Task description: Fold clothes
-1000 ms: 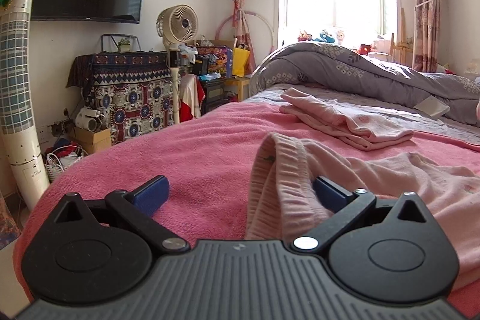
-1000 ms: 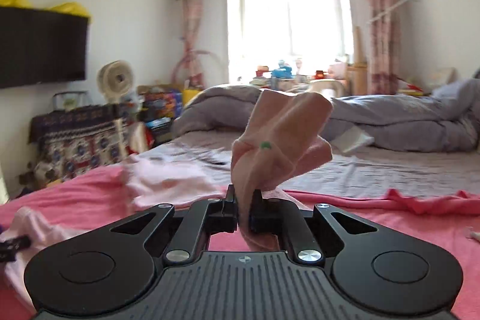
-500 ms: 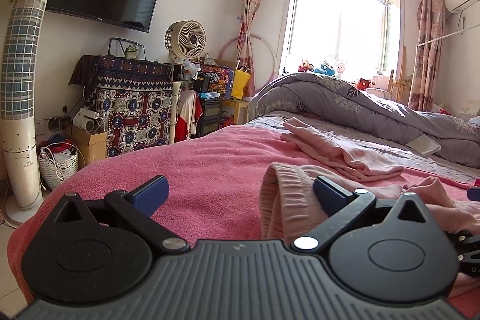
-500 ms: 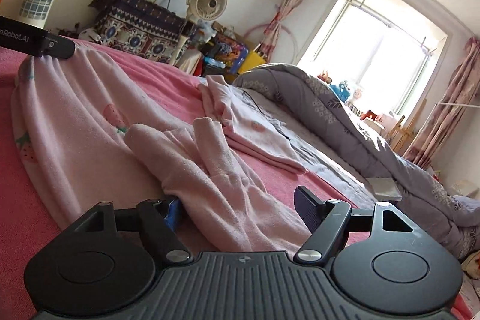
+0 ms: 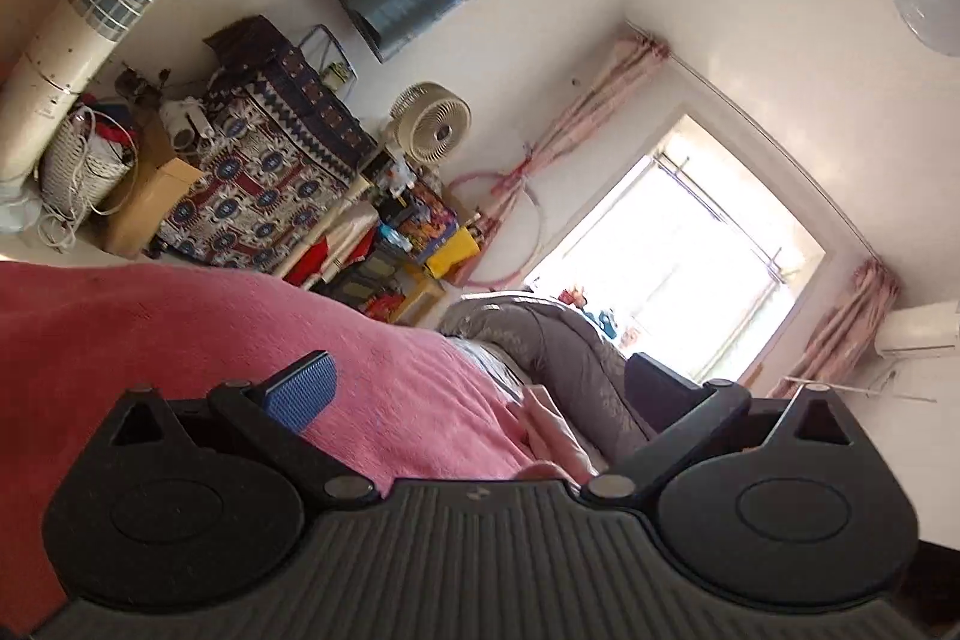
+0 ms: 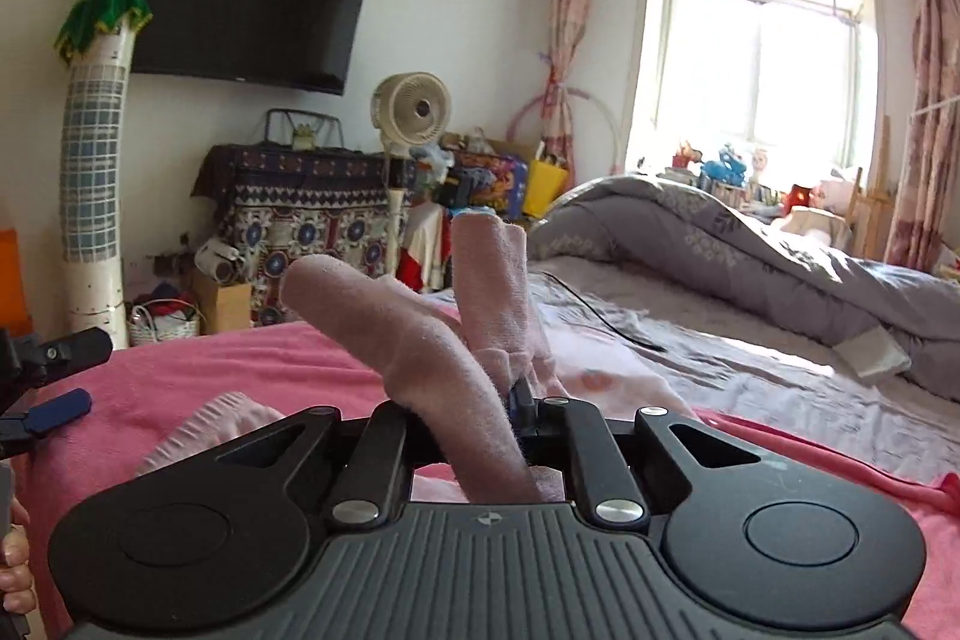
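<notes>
A pale pink garment (image 6: 420, 340) sticks up in two rolled folds from my right gripper (image 6: 510, 412). Its jaws are closing, and the pads press on the cloth between them. More of the garment (image 6: 210, 424) lies on the pink blanket to the left. My left gripper (image 5: 477, 388) stands open with nothing between its fingers, and its view is rolled far over. It also shows at the left edge of the right wrist view (image 6: 66, 379), apart from the garment. Beyond the left gripper lies a pink folded piece (image 5: 552, 430).
The pink blanket (image 6: 300, 358) covers the near bed. A grey duvet (image 6: 750, 244) is heaped at the back right, with a black cable (image 6: 600, 316) in front of it. Along the far wall stand a tower fan (image 6: 93, 172), a basket (image 6: 162, 328), a round fan (image 6: 411, 109) and a cloth-draped cabinet (image 6: 300, 214).
The right gripper opened over the garment on the bed, then shut on a fold and lifted it. The left gripper rolled strongly and drew off the ribbed hem, staying open.
</notes>
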`<state>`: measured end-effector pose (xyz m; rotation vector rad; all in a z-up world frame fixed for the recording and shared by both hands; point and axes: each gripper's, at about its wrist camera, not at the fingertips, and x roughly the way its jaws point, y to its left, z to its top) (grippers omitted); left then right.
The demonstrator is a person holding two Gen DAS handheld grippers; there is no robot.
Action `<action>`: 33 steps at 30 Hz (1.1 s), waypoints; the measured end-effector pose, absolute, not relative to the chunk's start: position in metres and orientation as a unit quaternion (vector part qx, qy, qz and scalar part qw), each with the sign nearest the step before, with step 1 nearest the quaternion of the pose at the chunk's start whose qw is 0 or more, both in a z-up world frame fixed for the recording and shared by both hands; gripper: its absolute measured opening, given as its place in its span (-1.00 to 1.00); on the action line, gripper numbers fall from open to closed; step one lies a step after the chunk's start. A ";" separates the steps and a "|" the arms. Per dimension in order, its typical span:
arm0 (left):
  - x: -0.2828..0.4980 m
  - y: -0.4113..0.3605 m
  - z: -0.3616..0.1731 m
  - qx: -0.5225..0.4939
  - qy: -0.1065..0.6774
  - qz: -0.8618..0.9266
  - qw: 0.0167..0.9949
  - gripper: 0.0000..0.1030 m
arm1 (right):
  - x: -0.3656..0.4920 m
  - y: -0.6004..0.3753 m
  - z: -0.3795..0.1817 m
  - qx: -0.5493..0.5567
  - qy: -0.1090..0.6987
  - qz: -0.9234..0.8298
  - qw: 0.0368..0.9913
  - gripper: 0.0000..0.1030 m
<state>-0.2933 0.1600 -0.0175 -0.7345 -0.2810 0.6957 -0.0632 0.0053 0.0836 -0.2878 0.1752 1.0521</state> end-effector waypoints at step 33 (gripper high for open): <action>-0.139 0.036 0.011 0.089 0.112 0.293 0.945 1.00 | 0.006 -0.149 -0.023 -0.084 0.163 0.377 0.908 0.27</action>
